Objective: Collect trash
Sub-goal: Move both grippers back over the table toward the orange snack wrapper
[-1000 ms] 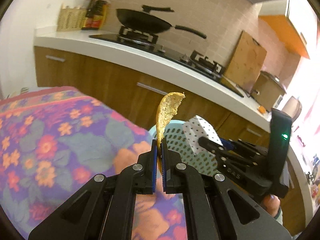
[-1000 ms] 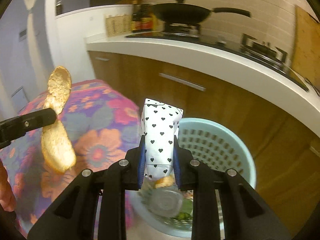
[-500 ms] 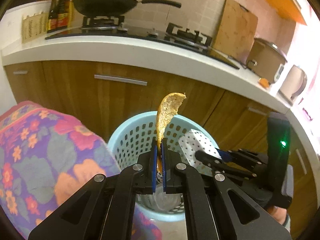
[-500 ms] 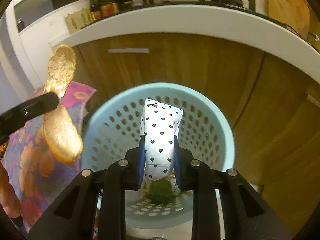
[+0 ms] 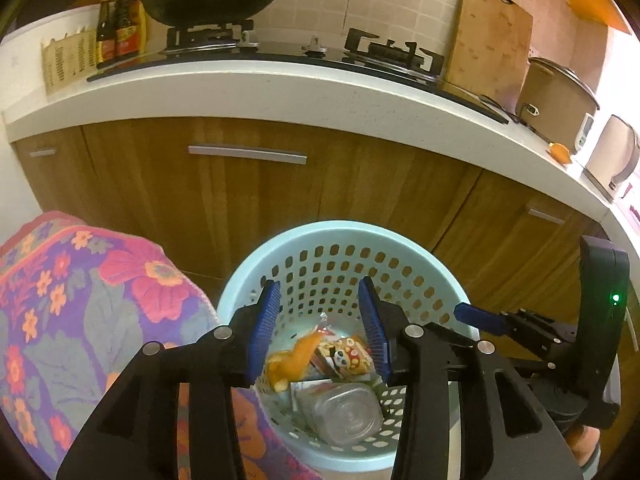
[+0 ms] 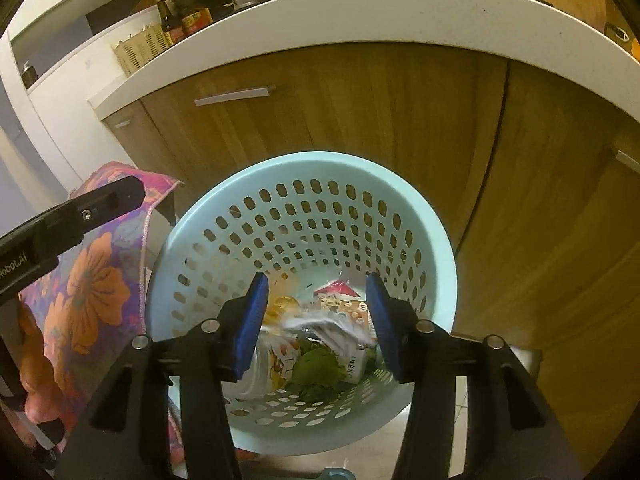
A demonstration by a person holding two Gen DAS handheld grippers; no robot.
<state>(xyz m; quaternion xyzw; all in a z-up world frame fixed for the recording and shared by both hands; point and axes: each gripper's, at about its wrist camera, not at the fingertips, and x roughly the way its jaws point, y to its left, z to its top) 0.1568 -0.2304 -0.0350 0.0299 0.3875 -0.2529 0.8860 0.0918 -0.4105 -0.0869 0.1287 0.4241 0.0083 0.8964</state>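
Observation:
A pale blue perforated trash basket [image 5: 400,240] [image 6: 224,216] stands on the floor against the wooden cabinets. My left gripper [image 5: 320,328] hangs over its mouth with jaws opening and nothing between them. Below it an orange-yellow scrap [image 5: 296,356] blurs among a printed wrapper [image 5: 346,356] and a clear jar [image 5: 340,412]. My right gripper [image 6: 316,320] is also above the basket, jaws opening and empty. Under it a blurred white carton [image 6: 324,330] drops onto green leaves [image 6: 316,368] and wrappers. The right gripper's blue pad [image 5: 480,318] shows in the left wrist view.
A flowered cloth [image 5: 80,312] [image 6: 92,280] covers a table to the left of the basket. Wooden cabinets [image 5: 248,200] and a white counter [image 5: 320,84] with a wok [image 5: 212,0], sauce bottles, a cutting board and a cooker stand behind. A hand [image 6: 36,396] shows at lower left.
Both grippers moved from beside the table to over the basket and came open. The bread slice has left the left jaws and the heart-print carton the right jaws; both have dropped into the basket.

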